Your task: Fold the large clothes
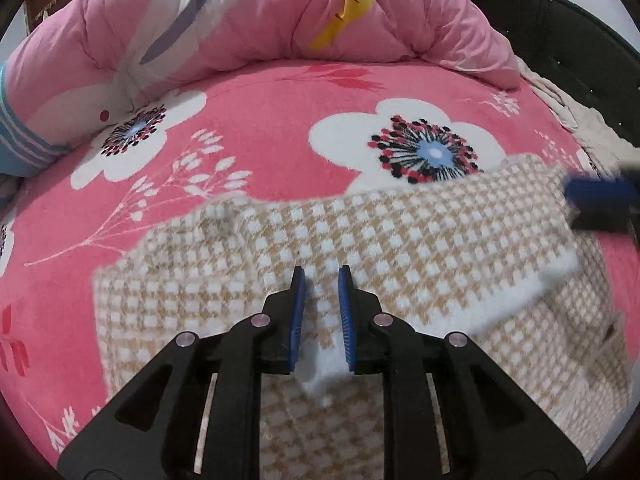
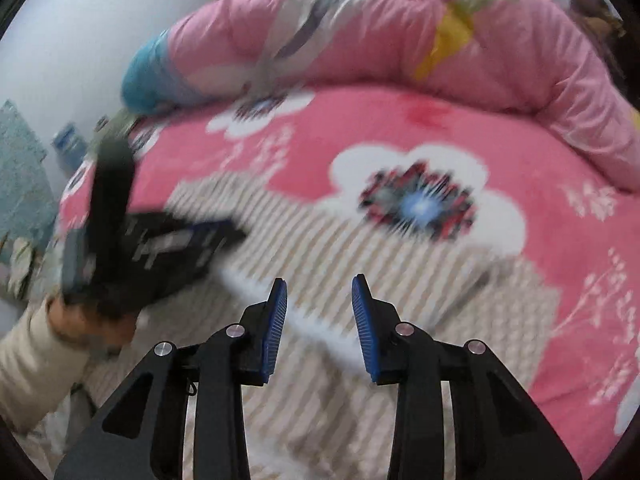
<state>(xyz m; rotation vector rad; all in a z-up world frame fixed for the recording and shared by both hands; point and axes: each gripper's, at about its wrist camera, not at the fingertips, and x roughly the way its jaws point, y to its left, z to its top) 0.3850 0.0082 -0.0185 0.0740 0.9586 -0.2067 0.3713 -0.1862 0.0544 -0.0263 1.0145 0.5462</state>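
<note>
A beige and white houndstooth garment (image 1: 360, 248) lies on the pink flowered bed, partly folded, with a flap lifted over its lower layer. My left gripper (image 1: 322, 274) is shut on the white edge of this flap, which passes between its blue pads. My right gripper (image 2: 320, 282) is open and empty, hovering over the same garment (image 2: 320, 240), which is motion-blurred there. The right gripper shows at the right edge of the left wrist view (image 1: 600, 196). The left gripper shows at the left of the right wrist view (image 2: 216, 232), held by a hand.
A pink flowered blanket (image 1: 280, 128) covers the bed. A rolled pink quilt (image 1: 240, 28) lies along the far side. A blue striped pillow (image 1: 20, 140) sits far left. A dark bed frame (image 1: 560, 48) curves at far right. A wall (image 2: 80, 40) stands left.
</note>
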